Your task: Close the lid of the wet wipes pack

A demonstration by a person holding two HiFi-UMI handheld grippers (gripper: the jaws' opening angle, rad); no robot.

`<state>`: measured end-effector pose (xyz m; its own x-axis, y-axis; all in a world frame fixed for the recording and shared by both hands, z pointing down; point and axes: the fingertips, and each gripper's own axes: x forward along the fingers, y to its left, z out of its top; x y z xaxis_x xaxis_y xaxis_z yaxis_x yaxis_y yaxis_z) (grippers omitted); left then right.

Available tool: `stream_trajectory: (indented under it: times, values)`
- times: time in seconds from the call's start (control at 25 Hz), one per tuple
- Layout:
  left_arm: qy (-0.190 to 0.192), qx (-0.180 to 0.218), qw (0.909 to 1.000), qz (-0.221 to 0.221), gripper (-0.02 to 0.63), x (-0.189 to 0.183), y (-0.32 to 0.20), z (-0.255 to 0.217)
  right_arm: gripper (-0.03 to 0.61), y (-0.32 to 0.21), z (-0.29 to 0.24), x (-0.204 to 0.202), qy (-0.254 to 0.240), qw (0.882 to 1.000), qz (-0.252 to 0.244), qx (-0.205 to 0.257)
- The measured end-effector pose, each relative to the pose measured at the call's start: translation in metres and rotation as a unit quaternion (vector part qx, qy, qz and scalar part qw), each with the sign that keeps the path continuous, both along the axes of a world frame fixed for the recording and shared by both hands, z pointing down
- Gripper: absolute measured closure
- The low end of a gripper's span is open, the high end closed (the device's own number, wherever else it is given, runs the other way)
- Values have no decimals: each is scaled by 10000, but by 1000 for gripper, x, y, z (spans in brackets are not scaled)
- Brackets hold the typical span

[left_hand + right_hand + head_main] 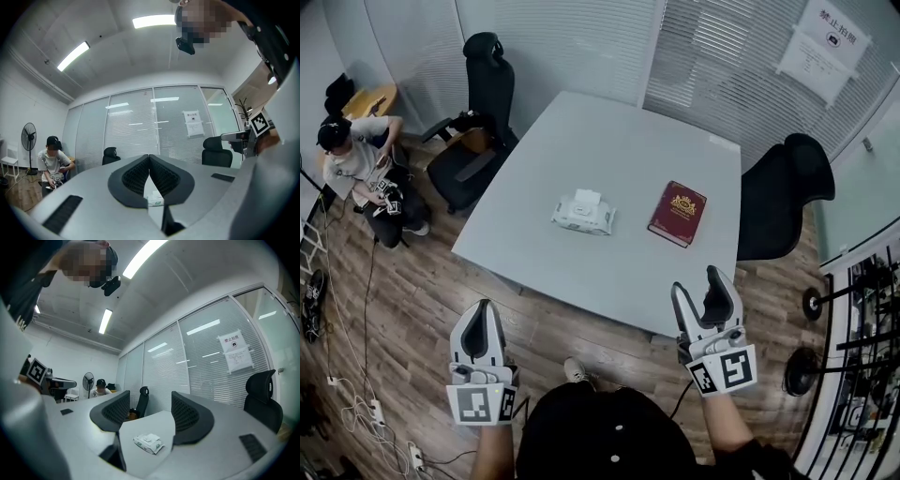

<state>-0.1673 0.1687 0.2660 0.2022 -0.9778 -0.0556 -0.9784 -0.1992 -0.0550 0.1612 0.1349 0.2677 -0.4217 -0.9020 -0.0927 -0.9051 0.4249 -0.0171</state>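
Head view: the wipes pack lies flat near the middle of the grey table, and its white lid sits at the far edge, seemingly folded back. A red book lies to its right, near the pack but not touching it. Both grippers are held short of the table's near edge, over the wood floor and well apart from the pack. The left gripper has its jaws pressed together with nothing between them; in the left gripper view the dark pads meet at the tips, and a bit of the pack shows below them on the table. The right gripper has its jaws spread and empty; in the right gripper view the pack lies on the table far beyond the gap. Black chairs stand at the table's left and right, and a person sits by the left wall.
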Motion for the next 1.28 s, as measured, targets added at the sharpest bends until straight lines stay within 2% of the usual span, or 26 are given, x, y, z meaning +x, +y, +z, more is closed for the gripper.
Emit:
stream_trajectory:
  times: [0.48, 0.76, 1.28]
  values:
    - [-50, -45, 9993, 358, 597, -26, -25, 5, 295, -9, 3, -29, 15, 9997, 256, -37]
    - [-21, -132, 9988, 462, 597, -25, -37, 13, 295, -16, 12, -32, 3, 9994, 306, -148]
    - [-72, -147, 9991, 381, 597, -24, -84, 17, 295, -71, 17, -27, -48, 9994, 306, -132]
